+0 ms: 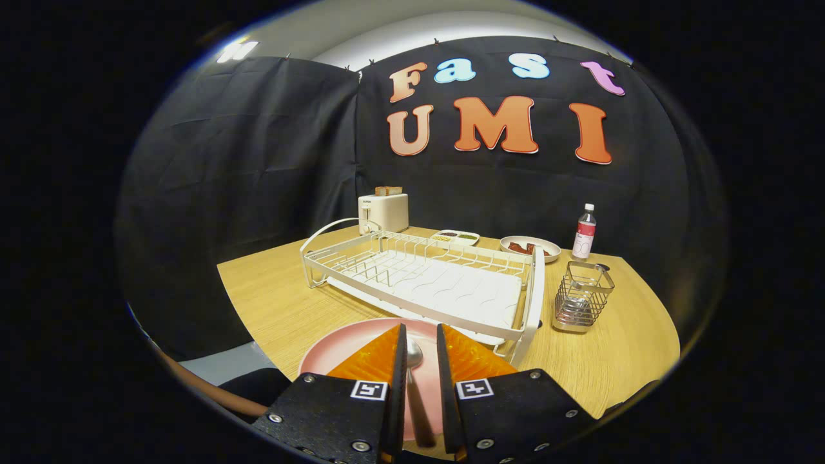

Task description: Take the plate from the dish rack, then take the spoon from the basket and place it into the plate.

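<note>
A pink plate [335, 351] lies on the wooden table just in front of the white dish rack [538, 290], whose slots hold nothing. A metal spoon [414, 361] rests on the plate, bowl pointing away and handle running back toward me. My gripper [421, 327] hovers low over the plate with the spoon in the gap between its orange fingers [370, 361]. The gap is wider than the spoon, and the pads do not press on it. The wire basket [583, 296] stands to the right of the rack.
Along the back of the table stand a white toaster [383, 211], a small divided tray [455, 237], a bowl with red food [530, 247] and a bottle [584, 233]. The table edge [238, 303] runs close on the left, and bare wood [619, 361] lies right of the plate.
</note>
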A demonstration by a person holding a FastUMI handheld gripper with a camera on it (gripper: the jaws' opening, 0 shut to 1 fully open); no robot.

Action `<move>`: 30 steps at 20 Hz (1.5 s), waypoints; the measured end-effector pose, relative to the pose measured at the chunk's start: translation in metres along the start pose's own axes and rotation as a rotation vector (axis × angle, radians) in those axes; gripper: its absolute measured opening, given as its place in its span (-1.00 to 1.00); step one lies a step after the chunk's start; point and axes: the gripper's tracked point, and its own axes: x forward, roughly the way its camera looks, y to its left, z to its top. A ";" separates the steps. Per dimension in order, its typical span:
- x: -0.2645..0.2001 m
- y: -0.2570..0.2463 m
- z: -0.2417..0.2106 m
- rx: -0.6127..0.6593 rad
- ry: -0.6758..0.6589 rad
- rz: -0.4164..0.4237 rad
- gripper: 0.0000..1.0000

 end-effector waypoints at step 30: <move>-0.072 -0.058 0.149 0.003 -0.493 -0.370 0.68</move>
